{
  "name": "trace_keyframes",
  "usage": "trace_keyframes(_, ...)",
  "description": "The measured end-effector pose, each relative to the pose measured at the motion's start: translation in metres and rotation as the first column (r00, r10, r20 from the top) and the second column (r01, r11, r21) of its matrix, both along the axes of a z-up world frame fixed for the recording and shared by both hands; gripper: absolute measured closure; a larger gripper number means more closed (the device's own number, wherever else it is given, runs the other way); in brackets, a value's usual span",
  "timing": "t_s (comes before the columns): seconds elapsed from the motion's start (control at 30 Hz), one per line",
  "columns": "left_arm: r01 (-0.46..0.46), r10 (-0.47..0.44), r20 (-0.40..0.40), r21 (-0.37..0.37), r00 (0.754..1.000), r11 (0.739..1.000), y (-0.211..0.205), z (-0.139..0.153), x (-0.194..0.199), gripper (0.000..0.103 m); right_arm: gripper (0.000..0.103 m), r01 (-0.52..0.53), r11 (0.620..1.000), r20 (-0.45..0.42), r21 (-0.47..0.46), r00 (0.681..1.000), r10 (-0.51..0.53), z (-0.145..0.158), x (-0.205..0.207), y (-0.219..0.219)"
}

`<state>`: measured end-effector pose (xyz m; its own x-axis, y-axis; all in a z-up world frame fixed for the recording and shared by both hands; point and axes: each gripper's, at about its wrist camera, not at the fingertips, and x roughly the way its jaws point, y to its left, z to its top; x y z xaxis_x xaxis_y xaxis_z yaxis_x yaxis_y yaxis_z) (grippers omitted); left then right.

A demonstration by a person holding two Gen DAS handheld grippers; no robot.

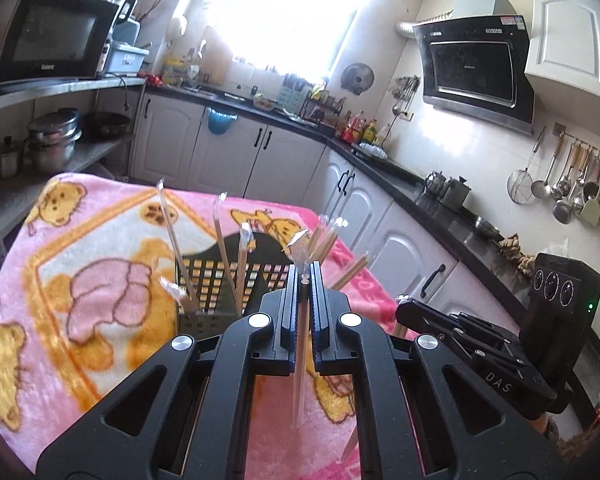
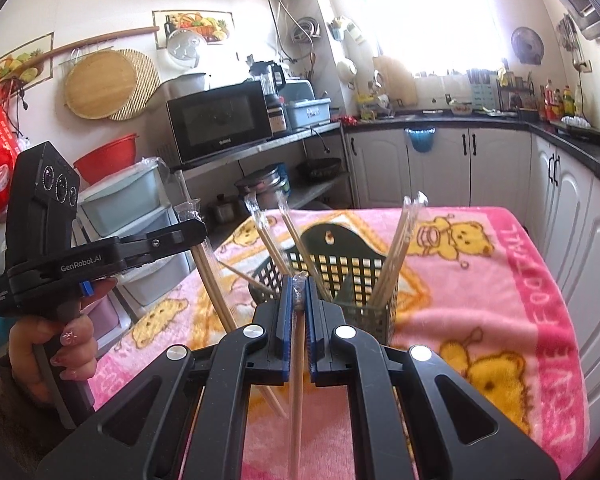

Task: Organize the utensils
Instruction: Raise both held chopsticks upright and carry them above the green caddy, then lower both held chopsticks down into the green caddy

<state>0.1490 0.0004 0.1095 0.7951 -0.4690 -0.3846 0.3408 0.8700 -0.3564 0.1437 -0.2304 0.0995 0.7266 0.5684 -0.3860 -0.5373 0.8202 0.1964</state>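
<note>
Crowding basket (image 2: pixel 340 276): wrapped chopsticks (image 2: pixel 396 256) (splayed outward)

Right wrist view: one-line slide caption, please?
Right gripper clamps wrapped chopsticks above black basket.

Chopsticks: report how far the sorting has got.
Done: several wrapped chopsticks already stand in the black basket on the pink blanket. In hand: the left gripper and right gripper are each shut on one wrapped pair. Left: both held pairs must go in; another pair seems to lie beside the basket.
</note>
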Motion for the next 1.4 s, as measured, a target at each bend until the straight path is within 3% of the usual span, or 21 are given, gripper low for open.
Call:
trace_keyframes(0.4, -0.062, 0.061, 0.089, 0.003, 0.994, 0.998, 0.018, 0.038, 0.003, 0.100, 0.097, -0.003, 0.999, 0.113, 0.036, 0.994, -0.002, 0.042, 0.004, 0.002)
trace_keyframes(0.67, -0.131, 0.123, 0.145, 0.044, 0.982, 0.990, 0.031, 0.068, 0.007, 0.100, 0.097, -0.009, 0.999, 0.177, 0.039, 0.984, 0.002, 0.065, 0.010, 0.005)
trace_keyframes(0.87, -0.174, 0.165, 0.177, 0.035, 0.970, 0.984, 0.044, 0.082, 0.012, 0.100, 0.097, -0.005, 0.998, 0.206, 0.059, 0.978, -0.007, 0.079, 0.018, 0.009)
trace_keyframes(1.17, -0.248, 0.237, 0.215, 0.023, 0.947, 0.968, 0.049, 0.096, 0.031, 0.100, 0.097, 0.030, 0.996, 0.264, 0.084, 0.963, -0.051, 0.101, 0.036, 0.014)
trace_keyframes(1.4, -0.289, 0.272, 0.225, 0.045, 0.936, 0.956, 0.041, 0.090, 0.050, 0.100, 0.097, 0.063, 0.992, 0.331, 0.106, 0.939, -0.095, 0.118, 0.051, 0.017)
